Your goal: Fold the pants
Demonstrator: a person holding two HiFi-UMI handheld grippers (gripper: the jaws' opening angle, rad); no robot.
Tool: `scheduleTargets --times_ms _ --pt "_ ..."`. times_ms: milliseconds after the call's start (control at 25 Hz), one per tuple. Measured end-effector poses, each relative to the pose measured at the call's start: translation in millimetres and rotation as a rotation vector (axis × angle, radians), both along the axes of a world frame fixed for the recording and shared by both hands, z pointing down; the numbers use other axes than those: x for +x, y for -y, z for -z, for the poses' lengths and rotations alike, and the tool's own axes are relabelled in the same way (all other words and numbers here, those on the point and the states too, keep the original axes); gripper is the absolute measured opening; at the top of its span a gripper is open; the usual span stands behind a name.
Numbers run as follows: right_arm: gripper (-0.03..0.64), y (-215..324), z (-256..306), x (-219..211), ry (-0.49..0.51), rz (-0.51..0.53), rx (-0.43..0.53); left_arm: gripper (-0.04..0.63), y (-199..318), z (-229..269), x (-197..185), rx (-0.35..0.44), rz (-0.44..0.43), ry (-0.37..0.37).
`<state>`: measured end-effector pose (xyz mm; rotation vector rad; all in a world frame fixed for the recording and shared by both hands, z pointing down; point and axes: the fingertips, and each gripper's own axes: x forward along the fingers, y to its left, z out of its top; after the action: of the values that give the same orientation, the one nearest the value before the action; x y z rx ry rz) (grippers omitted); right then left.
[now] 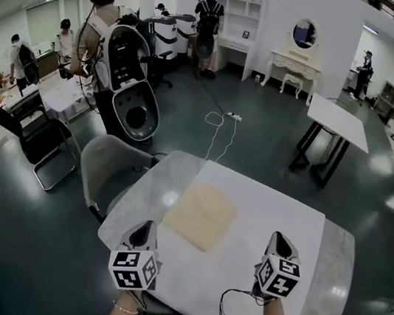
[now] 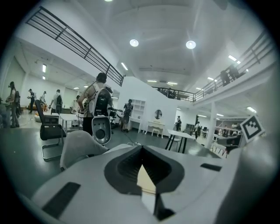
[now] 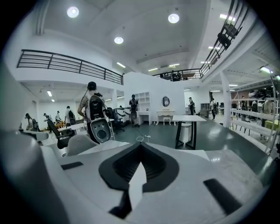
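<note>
Two grippers sit low in the frame, the left gripper (image 1: 145, 228) and the right gripper (image 1: 277, 241). Each has its jaws clenched on nothing and is held above the near table edge, clear of the cloth, probably because the folding looks finished. Beyond them the pants (image 1: 201, 215) lie as a flat beige square at the middle of the table (image 1: 284, 220). Farther left, a grey chair (image 1: 110, 165) stands at the table's corner. No writing is readable, only square markers on the cubes (image 1: 133, 269).
</note>
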<state>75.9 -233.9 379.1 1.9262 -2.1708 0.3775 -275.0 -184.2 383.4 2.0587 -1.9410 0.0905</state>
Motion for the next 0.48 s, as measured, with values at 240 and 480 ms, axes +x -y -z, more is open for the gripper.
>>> scheduleTargets --times_ms 240,480 --pt "-0.008 -23 1 32 0.024 -0.021 -0.013 0.000 -9 14 23 0.009 -0.004 0.016" --pt "-0.008 -31 -1 38 0.031 -0.023 -0.014 0.000 -12 13 44 0.019 -0.027 0.014"
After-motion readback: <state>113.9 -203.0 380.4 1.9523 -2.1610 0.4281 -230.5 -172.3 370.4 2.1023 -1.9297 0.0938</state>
